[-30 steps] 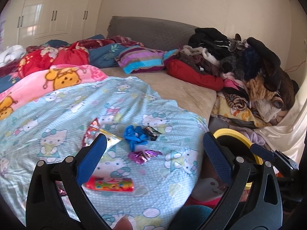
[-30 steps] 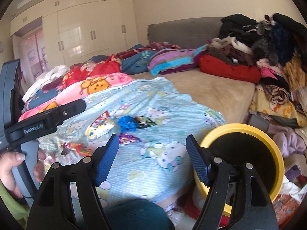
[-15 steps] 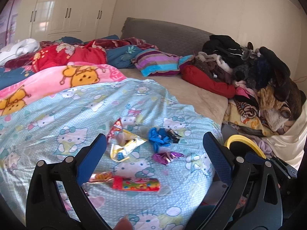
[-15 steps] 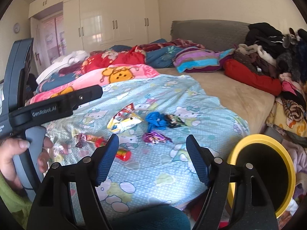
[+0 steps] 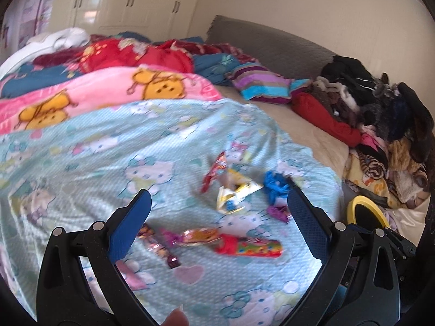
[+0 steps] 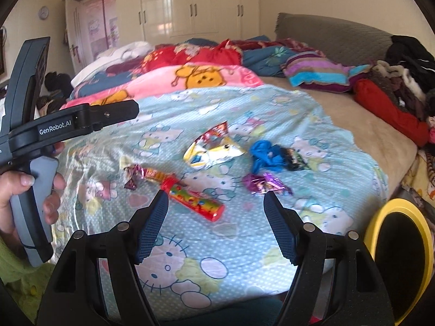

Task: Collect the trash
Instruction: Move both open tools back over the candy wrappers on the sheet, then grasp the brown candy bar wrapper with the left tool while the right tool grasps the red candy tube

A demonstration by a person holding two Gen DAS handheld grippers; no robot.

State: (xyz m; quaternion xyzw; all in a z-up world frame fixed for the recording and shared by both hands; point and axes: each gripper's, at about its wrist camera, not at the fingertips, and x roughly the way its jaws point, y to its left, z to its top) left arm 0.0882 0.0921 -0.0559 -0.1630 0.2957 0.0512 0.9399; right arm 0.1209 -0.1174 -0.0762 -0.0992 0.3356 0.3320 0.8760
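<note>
From the left wrist, the left tongs (image 5: 218,210) hang released over the bed's blue quilt (image 5: 89,168), gripping nothing. Between and beyond their fingers lies the trash: a red tube (image 5: 250,247), a small dark wrapper (image 5: 160,247) beside the left finger, a white-yellow packet (image 5: 233,193), a blue wad (image 5: 274,186) and a purple wrapper (image 5: 277,213), the last partly hidden by the right finger. A pink blanket (image 5: 108,92) and striped pillow (image 5: 261,87) lie farther back; a clothes heap (image 5: 380,125) crowds the right side. The yellow-rimmed bin (image 5: 364,209) shows only as a sliver behind the tongs' frame, its inside dark. From the right wrist, the right tongs (image 6: 216,210) are likewise released and empty, the red tube (image 6: 194,197) just past the left fingertip, the purple wrapper (image 6: 266,184) just past the right. This view adds a black wrapper (image 6: 295,159) touching the blue wad (image 6: 265,156), the packet (image 6: 214,149), more of the bin (image 6: 399,260) beside the bed, and a hand (image 6: 27,201) holding the other gripper's handle.
</note>
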